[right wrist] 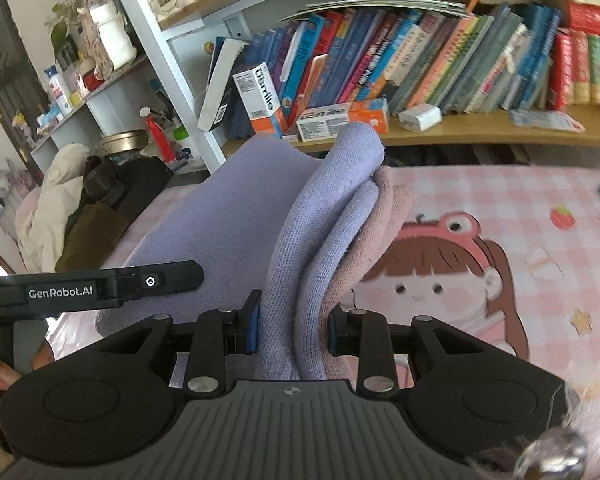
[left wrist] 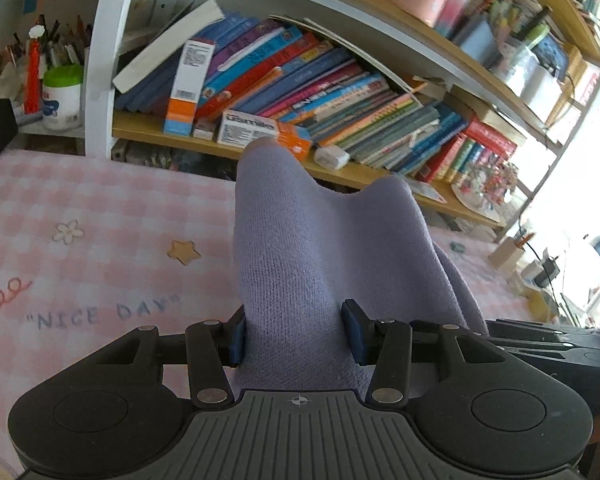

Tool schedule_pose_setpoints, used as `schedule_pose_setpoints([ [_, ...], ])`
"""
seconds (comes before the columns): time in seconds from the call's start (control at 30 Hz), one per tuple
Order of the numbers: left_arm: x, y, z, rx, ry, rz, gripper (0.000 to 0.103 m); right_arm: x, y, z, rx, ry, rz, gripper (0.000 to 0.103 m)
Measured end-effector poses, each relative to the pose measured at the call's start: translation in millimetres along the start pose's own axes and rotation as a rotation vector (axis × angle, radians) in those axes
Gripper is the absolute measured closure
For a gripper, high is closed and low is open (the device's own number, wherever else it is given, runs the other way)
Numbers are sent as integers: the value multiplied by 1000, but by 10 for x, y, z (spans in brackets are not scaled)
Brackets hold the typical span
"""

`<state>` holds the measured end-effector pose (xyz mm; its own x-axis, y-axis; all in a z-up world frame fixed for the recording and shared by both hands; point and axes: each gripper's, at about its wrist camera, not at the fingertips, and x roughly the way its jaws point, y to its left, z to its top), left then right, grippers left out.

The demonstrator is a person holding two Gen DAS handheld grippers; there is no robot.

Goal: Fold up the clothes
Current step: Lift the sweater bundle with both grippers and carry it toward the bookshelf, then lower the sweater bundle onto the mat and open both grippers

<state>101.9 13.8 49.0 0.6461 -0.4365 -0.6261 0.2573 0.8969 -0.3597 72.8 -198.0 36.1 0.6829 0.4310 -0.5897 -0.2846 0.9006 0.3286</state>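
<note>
A lavender knit garment (left wrist: 320,248) is lifted above a pink checked table mat (left wrist: 80,208). My left gripper (left wrist: 298,334) is shut on a thick bunch of it, the blue pads pressing on both sides. In the right wrist view the same lavender garment (right wrist: 320,216) shows a pink inner layer along its right edge. My right gripper (right wrist: 292,330) is shut on its folded layers. The left gripper's body (right wrist: 100,286) shows close at the left of that view, with the cloth stretched between the two grippers.
A wooden shelf (left wrist: 340,168) packed with leaning books (left wrist: 300,80) and small boxes runs along the back of the table. The mat (right wrist: 500,240) carries a cartoon girl print. A pile of clothes and bags (right wrist: 68,208) lies at far left. Cables and a charger (left wrist: 548,268) sit at right.
</note>
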Motion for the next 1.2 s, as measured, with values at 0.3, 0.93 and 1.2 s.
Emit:
schedule_pose_setpoints([
  [0.3,328,641,338,-49,-18,21,57,755,164,404,-24,11,10,75],
  [0.93,874,1516,533,-176,-9,61,57,1895,166,761,-64,94,37,75],
  [1.2,923,1589,522,-199,13,84,51,1988,75,717,-26,128,23,61],
])
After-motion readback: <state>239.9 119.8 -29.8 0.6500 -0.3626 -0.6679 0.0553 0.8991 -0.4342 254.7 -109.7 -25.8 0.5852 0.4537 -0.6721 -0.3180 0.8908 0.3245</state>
